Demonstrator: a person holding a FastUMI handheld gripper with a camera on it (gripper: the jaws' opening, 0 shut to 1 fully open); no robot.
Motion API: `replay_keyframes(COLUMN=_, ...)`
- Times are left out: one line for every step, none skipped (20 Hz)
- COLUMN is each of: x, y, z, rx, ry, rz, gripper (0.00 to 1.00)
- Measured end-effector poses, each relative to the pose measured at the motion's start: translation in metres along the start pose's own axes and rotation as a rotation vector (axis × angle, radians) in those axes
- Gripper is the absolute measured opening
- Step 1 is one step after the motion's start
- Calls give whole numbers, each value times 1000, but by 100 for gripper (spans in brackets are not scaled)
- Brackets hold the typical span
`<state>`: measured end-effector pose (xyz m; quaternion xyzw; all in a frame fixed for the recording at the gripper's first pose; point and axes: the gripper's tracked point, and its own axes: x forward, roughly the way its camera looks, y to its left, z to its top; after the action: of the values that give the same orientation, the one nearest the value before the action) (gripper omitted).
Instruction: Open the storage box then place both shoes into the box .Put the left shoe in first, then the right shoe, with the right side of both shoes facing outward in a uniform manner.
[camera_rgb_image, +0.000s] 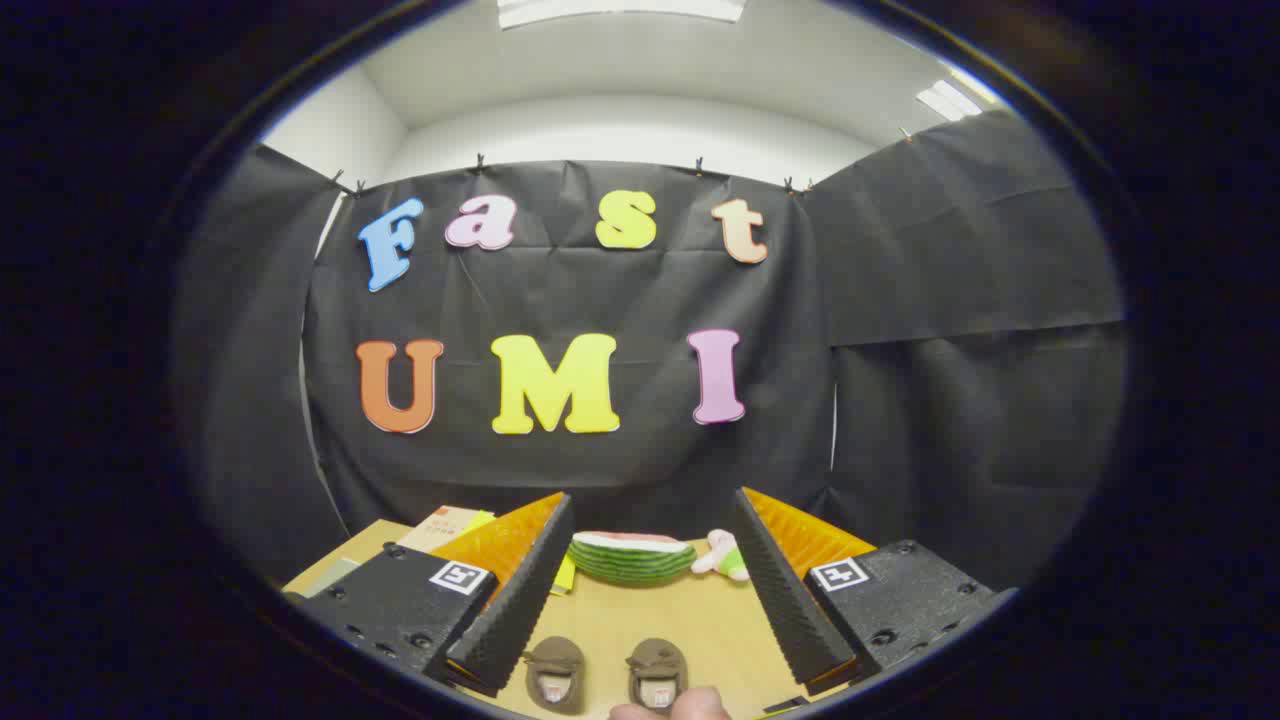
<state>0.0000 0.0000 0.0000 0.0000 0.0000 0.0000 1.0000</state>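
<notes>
Two small brown shoes stand side by side on the wooden table (690, 625), toes pointing away from me: one shoe (556, 672) on the left and the other (657, 674) on the right. Both lie between my fingers, low and close to me. My gripper (650, 580) is open wide, held above the table with nothing between its fingers. A person's fingertip (690, 706) shows just behind the right-hand shoe.
Beyond the fingers, at the table's far edge, lie a watermelon-slice toy (632, 555) and a small pink and green plush toy (724, 556). A stack of books or cards (442, 527) sits far left behind the left finger. The black booth wall closes the back.
</notes>
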Motion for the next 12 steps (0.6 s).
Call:
replay_keyframes(x=0, y=0, z=3, rx=5, ry=-7, rz=2, gripper=100)
replay_keyframes(x=1, y=-1, z=2, rx=5, ry=-5, rz=1, gripper=100)
replay_keyframes(x=1, y=0, z=1, rx=-1, ry=-5, rz=6, gripper=100)
replay_keyframes(x=2, y=2, z=1, rx=-6, ry=-5, rz=12, gripper=100)
replay_keyframes(x=3, y=3, z=1, rx=-14, ry=-2, rz=14, gripper=100)
replay_keyframes(x=5, y=2, z=0, rx=-20, ry=0, rz=14, gripper=100)
replay_keyframes(x=6, y=3, z=1, rx=-19, ry=1, rz=18, gripper=100)
replay_keyframes(x=7, y=5, z=2, rx=-18, ry=0, rz=20, gripper=100)
replay_keyframes(x=7, y=6, z=2, rx=-19, ry=0, rz=26, gripper=100)
replay_keyframes(x=7, y=7, z=1, rx=-24, ry=1, rz=31, gripper=100)
replay_keyframes(x=8, y=9, z=3, rx=-30, ry=0, rz=36, gripper=100)
replay_keyframes(x=7, y=9, z=1, rx=-32, ry=4, rz=41, gripper=100)
